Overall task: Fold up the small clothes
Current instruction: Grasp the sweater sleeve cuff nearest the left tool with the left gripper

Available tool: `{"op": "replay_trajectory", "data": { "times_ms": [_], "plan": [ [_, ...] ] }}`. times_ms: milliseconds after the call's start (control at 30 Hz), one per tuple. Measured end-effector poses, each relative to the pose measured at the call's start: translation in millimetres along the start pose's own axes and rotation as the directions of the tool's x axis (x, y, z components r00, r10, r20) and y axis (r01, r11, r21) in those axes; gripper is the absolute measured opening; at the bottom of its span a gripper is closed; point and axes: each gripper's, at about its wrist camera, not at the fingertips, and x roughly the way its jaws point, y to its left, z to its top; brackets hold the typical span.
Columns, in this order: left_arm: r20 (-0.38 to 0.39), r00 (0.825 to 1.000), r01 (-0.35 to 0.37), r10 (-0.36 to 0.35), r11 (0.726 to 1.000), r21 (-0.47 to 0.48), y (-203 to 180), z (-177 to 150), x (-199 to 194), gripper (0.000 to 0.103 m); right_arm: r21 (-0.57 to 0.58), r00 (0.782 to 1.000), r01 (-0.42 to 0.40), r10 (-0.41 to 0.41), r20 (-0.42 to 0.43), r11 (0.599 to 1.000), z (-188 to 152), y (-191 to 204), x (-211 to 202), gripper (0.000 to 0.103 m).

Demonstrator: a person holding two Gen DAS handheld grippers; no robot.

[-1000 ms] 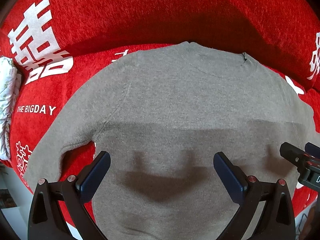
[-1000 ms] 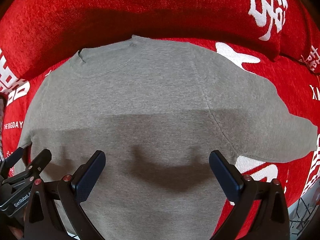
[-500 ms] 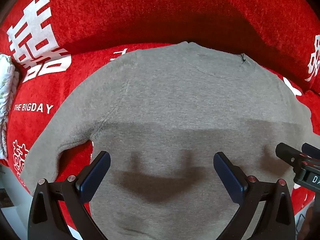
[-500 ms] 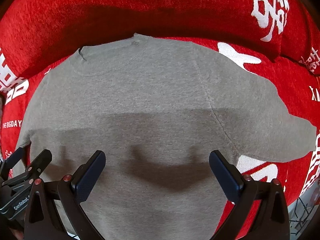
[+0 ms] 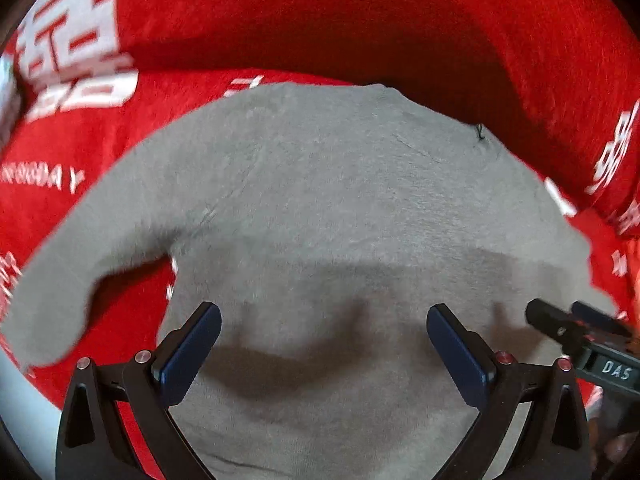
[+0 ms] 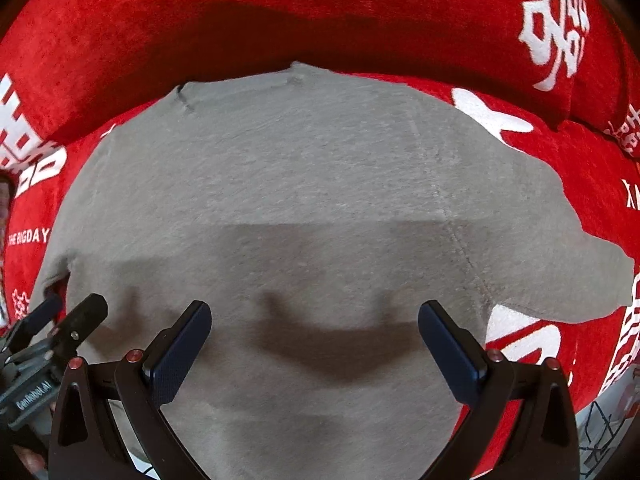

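Note:
A small grey knit sweater (image 5: pixel 328 208) lies flat on a red sofa seat, collar at the far side and hem toward me. Its left sleeve (image 5: pixel 68 280) angles out to the lower left. In the right wrist view the same sweater (image 6: pixel 304 184) fills the middle, its right sleeve (image 6: pixel 560 264) stretched to the right. My left gripper (image 5: pixel 324 344) hovers open above the lower body of the sweater, nothing between its fingers. My right gripper (image 6: pixel 314 338) is open as well, over the lower body. Each gripper shows at the edge of the other's view.
The red sofa cover (image 6: pixel 280 12) carries white characters and rises into a backrest behind the collar. A pale printed cloth (image 5: pixel 6 80) sits at the far left edge. A white floor strip and wire object (image 6: pixel 600 432) show at the lower right.
The left wrist view has shifted and blurred, the sweater sliding right and down in frame as the left gripper moves. The right gripper has barely moved. Both stay open.

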Motion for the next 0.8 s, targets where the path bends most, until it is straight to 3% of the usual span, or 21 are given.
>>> {"op": "replay_trajectory", "data": {
  "times_ms": [200, 300, 400, 467, 567, 700, 800],
  "plan": [
    [0.058, 0.996, 0.071, -0.06, 0.975, -0.21, 90, -27, -17, 0.103, -0.082, 0.999, -0.048, 0.047, -0.02, 0.995, -12, 42, -2, 0.103],
    [0.079, 0.995, 0.088, -0.063, 0.924, -0.372, 149, -49, -23, 0.103, -0.128, 0.997, -0.072, 0.068, -0.034, 0.989, -21, 66, -1, 0.103],
    [0.106, 0.993, 0.095, -0.045, 0.838, -0.537, 209, -77, -23, 0.103, -0.171, 0.996, -0.071, 0.061, -0.063, 0.983, -28, 85, 4, 0.103],
    [0.121, 0.993, 0.086, -0.016, 0.795, -0.6, 237, -89, -18, 0.103, -0.196, 0.996, -0.068, 0.054, -0.078, 0.978, -33, 98, 8, 0.103],
    [0.114, 0.993, 0.082, -0.011, 0.76, -0.645, 270, -98, 2, 0.103, -0.215, 0.995, -0.083, 0.07, -0.071, 0.973, -37, 112, 6, 0.103],
    [0.159, 0.987, 0.118, -0.012, 0.729, -0.674, 285, -94, 8, 0.103, -0.235, 0.995, -0.083, 0.07, -0.066, 0.968, -39, 133, 12, 0.103],
    [0.192, 0.981, 0.154, -0.021, 0.686, -0.711, 288, -88, 7, 0.103, -0.242, 0.993, -0.107, 0.091, -0.075, 0.964, -44, 146, 11, 0.103]
  ]
}}
